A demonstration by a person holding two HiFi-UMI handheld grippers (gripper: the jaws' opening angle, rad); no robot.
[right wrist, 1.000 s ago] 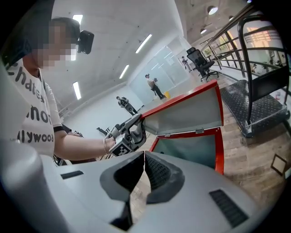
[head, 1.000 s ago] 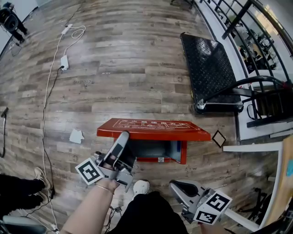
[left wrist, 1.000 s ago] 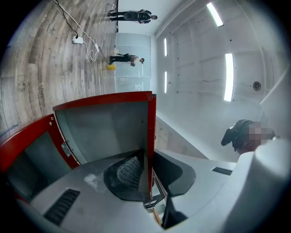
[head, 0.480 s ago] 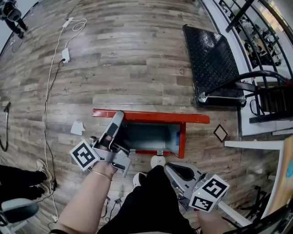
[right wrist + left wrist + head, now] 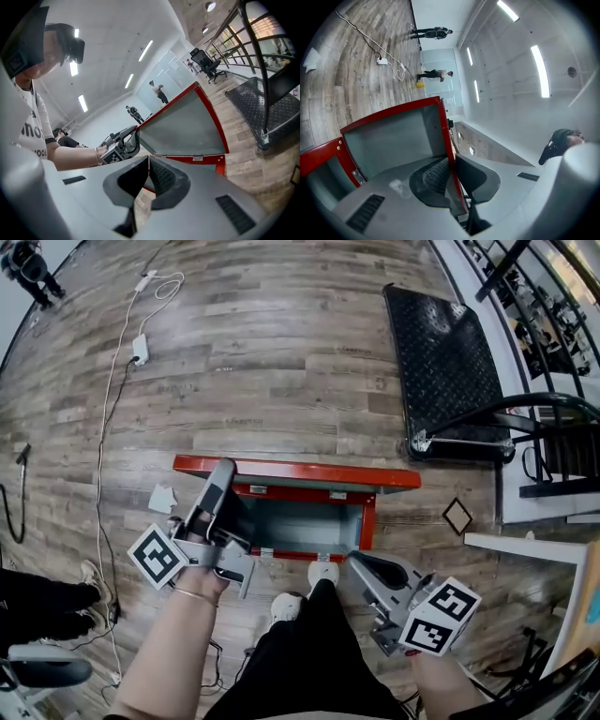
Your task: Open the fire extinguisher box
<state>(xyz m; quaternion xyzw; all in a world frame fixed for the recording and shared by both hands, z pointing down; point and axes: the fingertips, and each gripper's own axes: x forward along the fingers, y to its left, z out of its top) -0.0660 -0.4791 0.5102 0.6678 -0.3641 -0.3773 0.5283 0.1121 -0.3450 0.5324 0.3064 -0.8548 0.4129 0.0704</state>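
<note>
**Head view, centre.** The fire extinguisher box (image 5: 367, 521) lies on the wooden floor (image 5: 281, 362). Its red lid (image 5: 300, 472) stands raised along the box's upper side. My left claw (image 5: 221, 476) has just been closing and is clenched on the lid's left end. In the left gripper view, the red rim runs between the pads (image 5: 436, 176). My right claw (image 5: 362, 563), lower right, is clenched on nothing, its tips meeting. My leg and shoe (image 5: 323, 573) cover the box's near wall. The left claw hides its left part, and the interior reads only as grey.
</note>
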